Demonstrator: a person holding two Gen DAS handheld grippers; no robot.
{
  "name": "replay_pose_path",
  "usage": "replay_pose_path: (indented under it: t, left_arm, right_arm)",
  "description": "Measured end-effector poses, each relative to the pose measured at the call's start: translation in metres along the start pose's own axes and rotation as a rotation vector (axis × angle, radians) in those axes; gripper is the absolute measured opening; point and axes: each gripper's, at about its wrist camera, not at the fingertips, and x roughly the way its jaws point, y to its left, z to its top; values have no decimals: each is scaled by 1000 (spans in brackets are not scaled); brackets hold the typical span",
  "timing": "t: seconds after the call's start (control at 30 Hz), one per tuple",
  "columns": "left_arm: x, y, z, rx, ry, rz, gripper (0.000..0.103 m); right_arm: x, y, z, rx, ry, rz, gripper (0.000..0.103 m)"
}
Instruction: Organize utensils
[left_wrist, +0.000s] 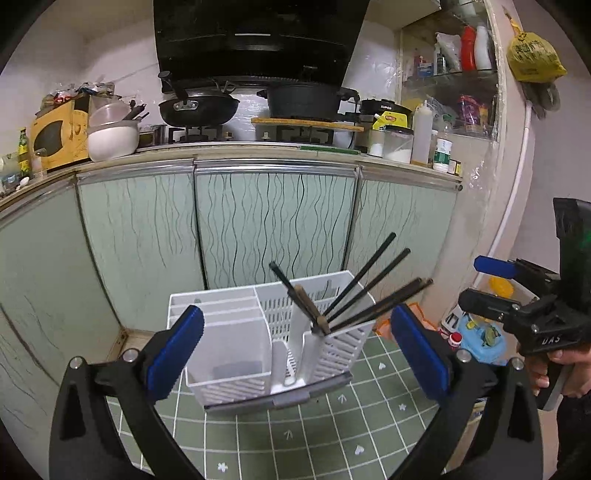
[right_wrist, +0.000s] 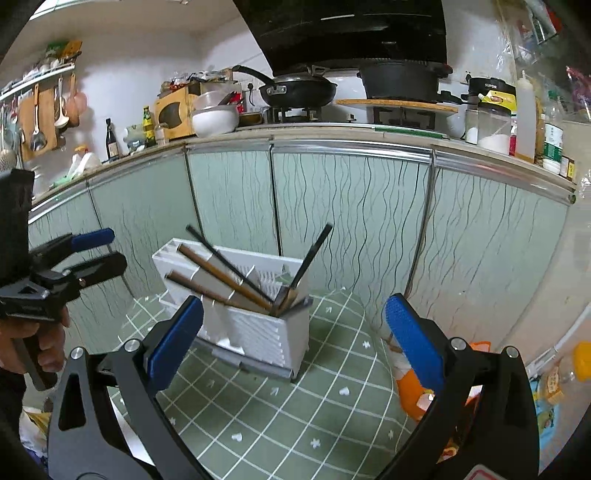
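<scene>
A white slotted utensil holder (left_wrist: 240, 347) stands on the green checked cloth (left_wrist: 314, 435); it also shows in the right wrist view (right_wrist: 258, 332). Several dark chopsticks (left_wrist: 369, 288) and a wooden-handled knife (left_wrist: 314, 310) lean in its right compartment. In the right wrist view the chopsticks (right_wrist: 229, 273) fan out left and right. My left gripper (left_wrist: 295, 347) is open and empty, its blue pads either side of the holder, nearer the camera. My right gripper (right_wrist: 295, 339) is open and empty, in front of the holder. The right gripper (left_wrist: 517, 295) also shows at the right of the left view.
Pale green cabinet doors (left_wrist: 273, 221) stand behind the holder, under a counter with a wok (left_wrist: 199, 107), a pot (left_wrist: 303, 99), a white bowl (left_wrist: 110, 136) and jars. An orange item (right_wrist: 417, 391) and bottles (left_wrist: 476, 332) lie at the right of the cloth.
</scene>
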Motion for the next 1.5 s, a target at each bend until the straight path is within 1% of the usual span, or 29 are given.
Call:
replay_pose_path:
  t: [0.4,0.53,0.7,0.8,0.93,1.07,1.33,1.5]
  left_arm:
    - [-38,-5,-38,11,16,81,99]
    - [-45,-7,-50,11,32,94,99]
    - [-54,-14,-66,19,44,134,99]
    - [-59,-17,-74,17,46,152,99]
    - [-64,-19,-86,-3,53,151,99]
    - [-68,-17,-97,-14,57,193,99]
    - [-77,-7,-125,-42,68,278,99]
    - [-81,-4,-144,-27,81,323,99]
  right_arm:
    - [-32,25,-40,-43,17,-63,95]
    - [-41,35,-52,-74,27,-91,95]
    - [-52,46,-68,-109,17,-136,95]
    - [-57,48,-78,-93,22,-128,95]
    - [-61,50,-90,-80,25,-138,95]
    - [-66,51,-103,-59,28,-154,95]
    - [-71,60,-132,-47,26,-212,95]
    - [-71,65,-148,-45,32,-232,95]
